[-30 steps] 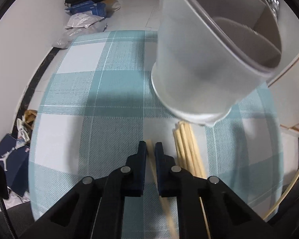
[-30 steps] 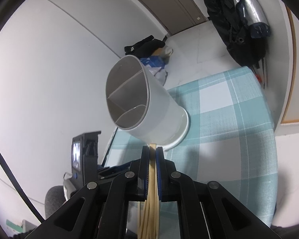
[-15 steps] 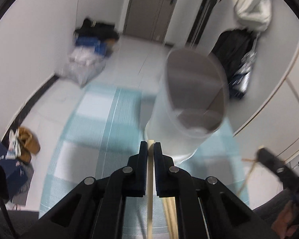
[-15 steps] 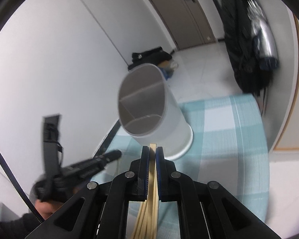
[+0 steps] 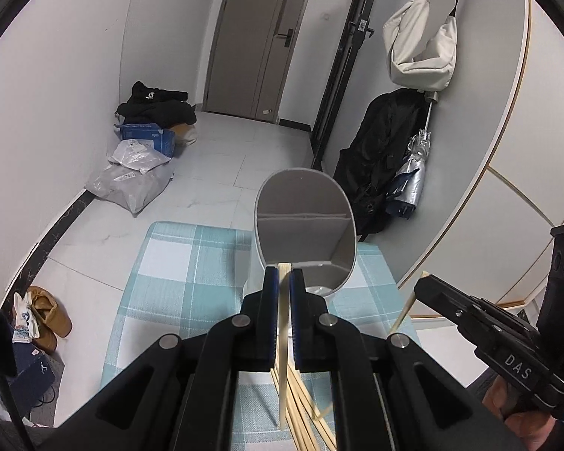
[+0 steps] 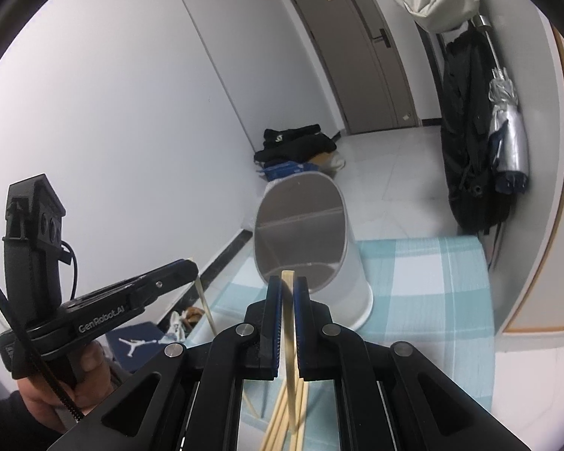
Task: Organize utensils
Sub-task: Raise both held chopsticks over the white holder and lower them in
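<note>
1. Both hands have risen off the worktop [image 5: 191, 263] with its teal-and-white checked cloth, each carrying one pale wooden chopstick; a second ago both sat low beside the pile.
2. The left gripper [image 5: 284, 285] jaws are clamped on a chopstick [image 5: 283, 357], its tip poking just past them.
3. The right gripper [image 6: 288, 293] jaws likewise pinch a chopstick [image 6: 290, 345].
4. The white divided plastic utensil holder [image 5: 304, 221] now stands directly ahead of both jaws, mouth facing them, so insertion looks next.
5. Loose chopsticks [image 5: 300, 413] remain below the jaws.

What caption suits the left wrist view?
Left gripper holds a chopstick before a white holder on the checked cloth.
</note>
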